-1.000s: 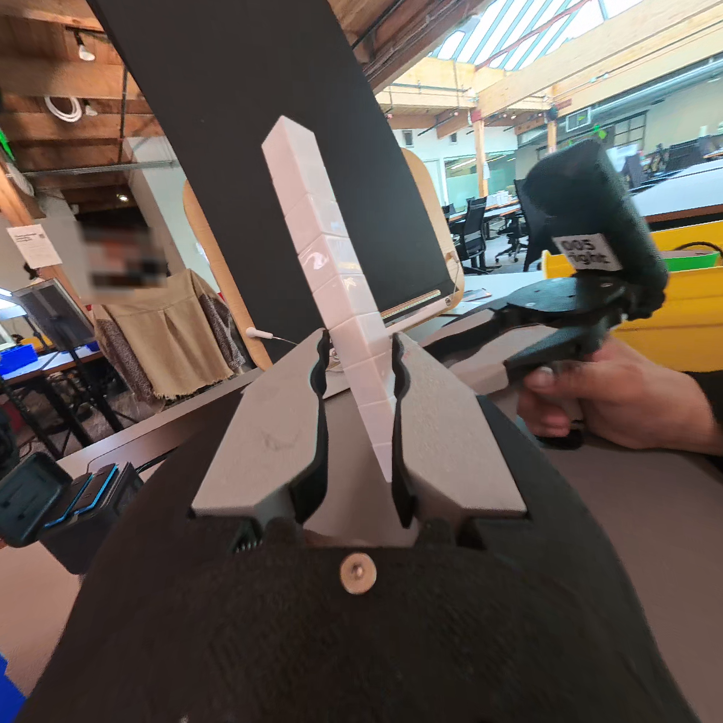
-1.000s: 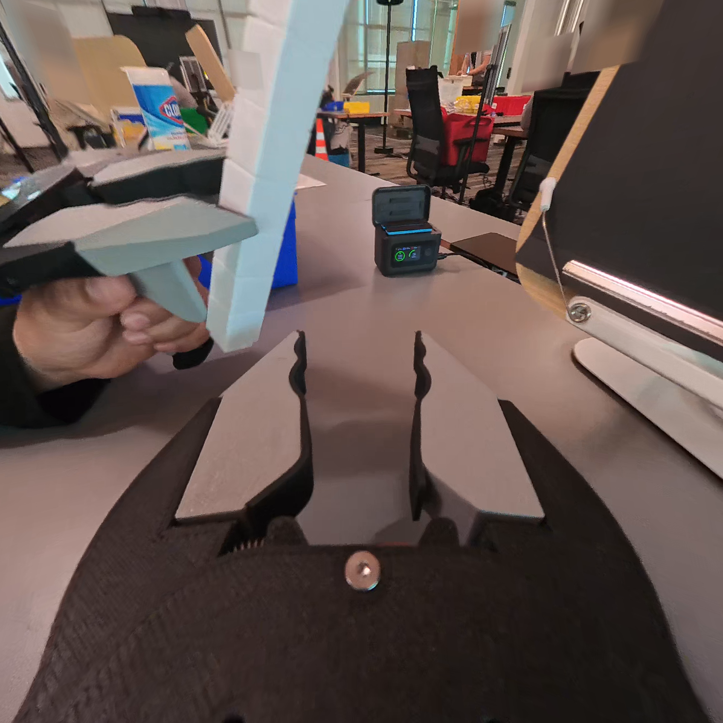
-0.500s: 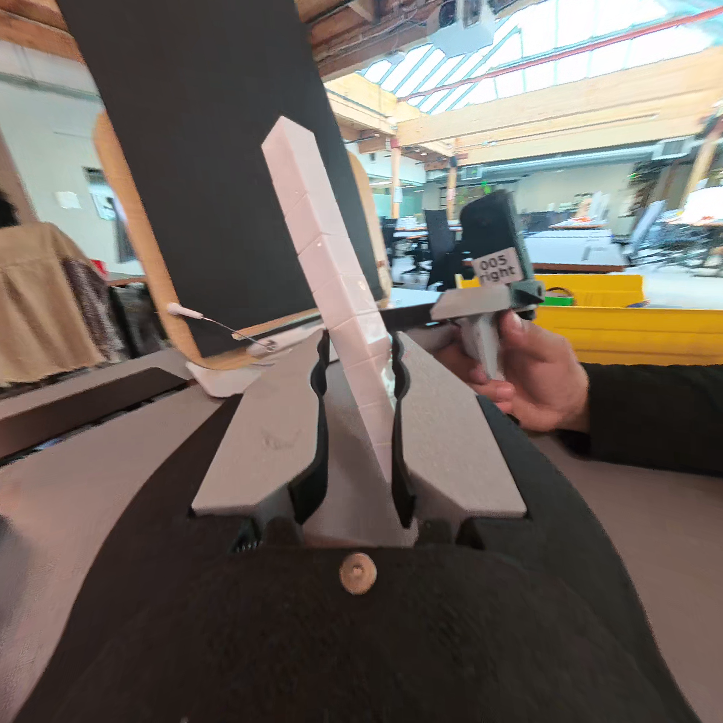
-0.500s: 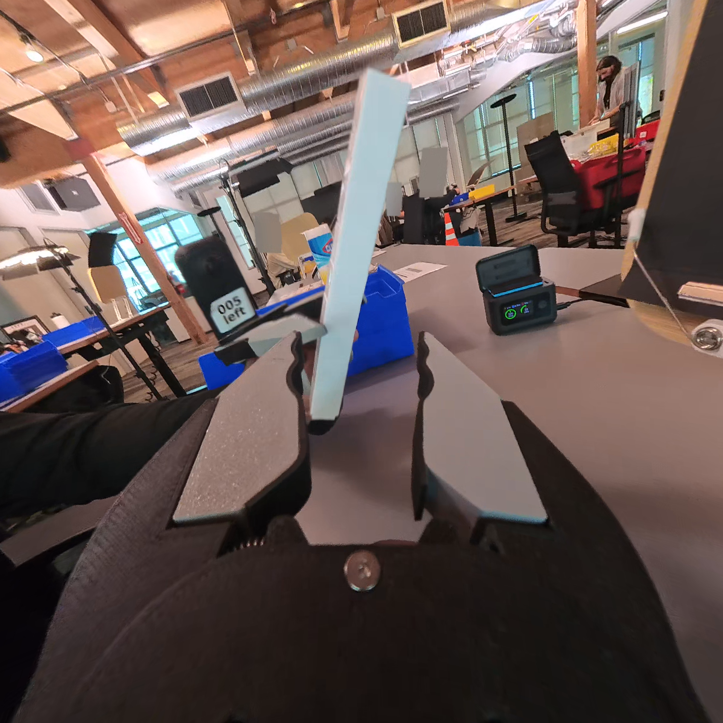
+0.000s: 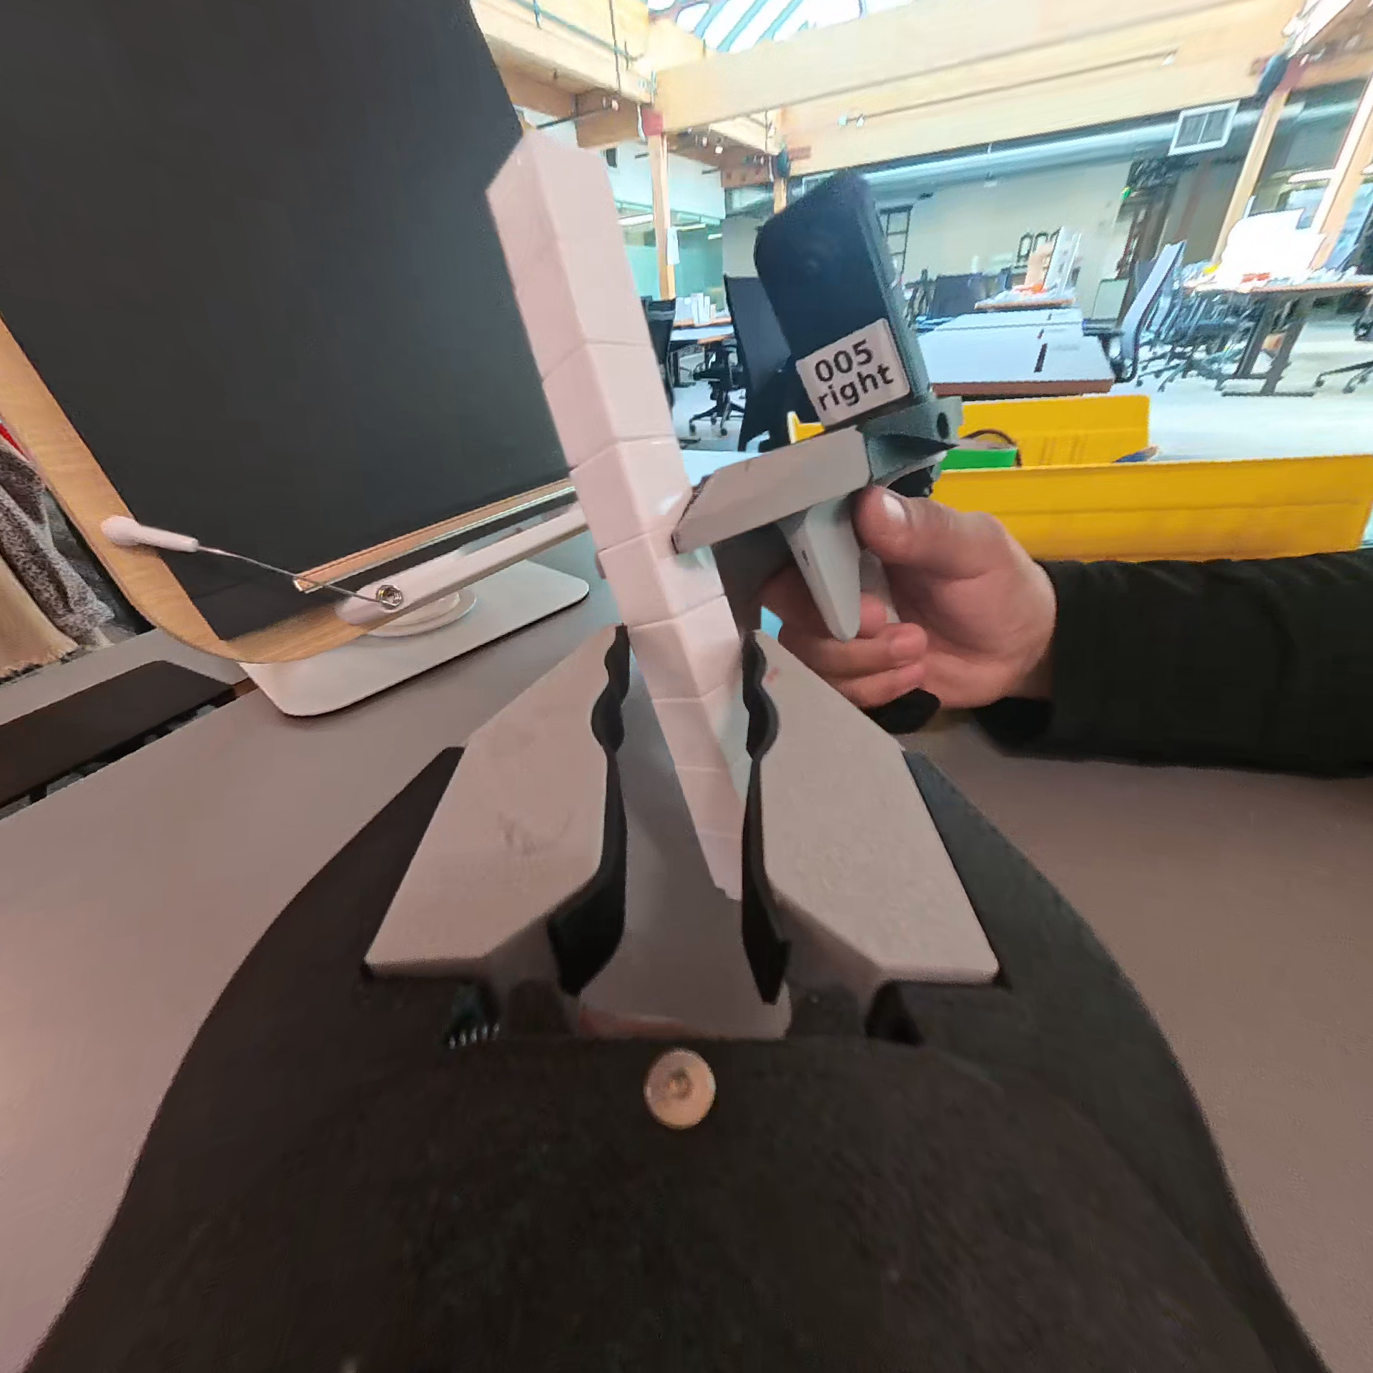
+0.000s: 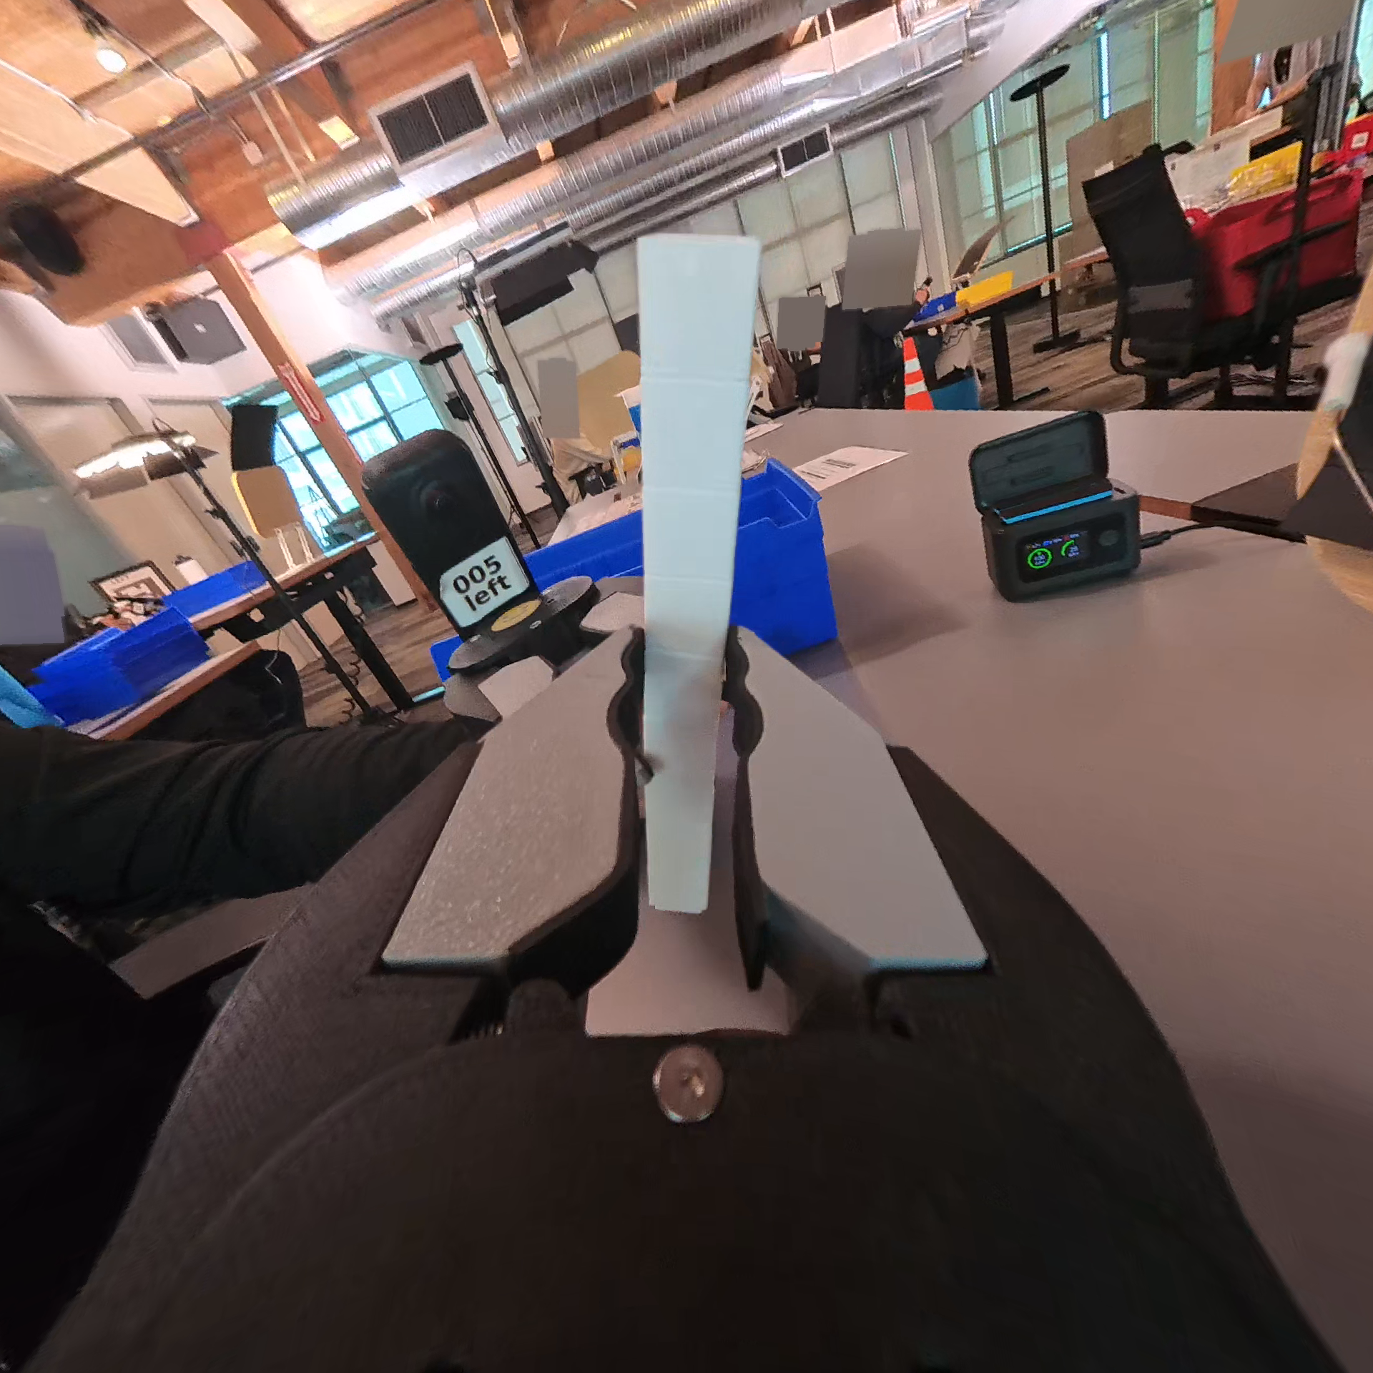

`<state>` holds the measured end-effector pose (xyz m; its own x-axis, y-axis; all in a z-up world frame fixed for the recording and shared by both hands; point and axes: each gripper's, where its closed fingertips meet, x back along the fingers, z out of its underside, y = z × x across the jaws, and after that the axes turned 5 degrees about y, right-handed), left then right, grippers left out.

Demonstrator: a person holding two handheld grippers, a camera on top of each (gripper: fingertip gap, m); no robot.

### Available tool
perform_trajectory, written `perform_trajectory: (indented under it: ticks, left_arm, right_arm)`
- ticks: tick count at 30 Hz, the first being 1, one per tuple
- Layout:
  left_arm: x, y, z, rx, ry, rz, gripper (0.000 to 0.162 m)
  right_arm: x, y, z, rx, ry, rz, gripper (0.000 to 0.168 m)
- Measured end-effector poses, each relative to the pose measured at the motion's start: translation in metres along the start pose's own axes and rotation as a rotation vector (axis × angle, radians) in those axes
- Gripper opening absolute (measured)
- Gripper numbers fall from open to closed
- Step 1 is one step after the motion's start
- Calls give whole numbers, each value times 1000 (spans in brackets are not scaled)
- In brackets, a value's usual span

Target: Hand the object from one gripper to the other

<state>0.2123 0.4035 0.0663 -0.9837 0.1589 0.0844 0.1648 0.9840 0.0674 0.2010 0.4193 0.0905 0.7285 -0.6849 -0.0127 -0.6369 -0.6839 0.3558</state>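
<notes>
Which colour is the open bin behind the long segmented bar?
Blue; the bin shows best in the right wrist view, behind the white bar.

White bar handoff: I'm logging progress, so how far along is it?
Done: the left gripper has brought the white bar across. In hand: the right gripper brackets the bar; contact unclear. Left: right clamps firmly, left lets go.

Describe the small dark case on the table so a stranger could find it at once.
On the grey table, look past the right gripper to its right. The dark case stands alone, lid open, with a blue rim and a small lit screen in front.
</notes>
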Motion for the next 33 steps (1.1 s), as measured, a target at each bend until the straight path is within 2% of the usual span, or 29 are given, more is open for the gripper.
perform_trajectory:
  ticks: [3,7,11,13,16,18,22,28,31,33]
  left_arm:
    - [4,1,-7,41,-27,10,26]
    - [2,4,4,5,28,-14,26]
    - [0,2,3,-8,26,-5,26]
    - [-2,-1,6,-22,37,2,27]
    - [-7,-6,12,-19,55,18,27]
    - [-6,-7,11,17,48,35,27]
    - [2,-7,9,162,39,114,41]
    - [9,4,1,277,-3,93,51]
    - [14,-7,-6,455,-23,242,57]
    - [21,-10,-8,645,-23,369,52]
  right_arm:
    - [2,3,-2,-2,5,-23,18]
    - [0,-2,7,32,58,18,18]
    - [-2,-4,7,11,35,10,18]
    - [-5,-4,12,1,54,-1,24]
    - [-8,-4,17,55,90,32,20]
    - [-7,-5,18,142,129,88,19]
    - [4,-16,7,345,159,298,19]
    - [42,-59,-2,935,423,888,20]
    - [37,-53,-3,1222,476,964,20]
    - [31,-45,-5,1346,475,967,19]
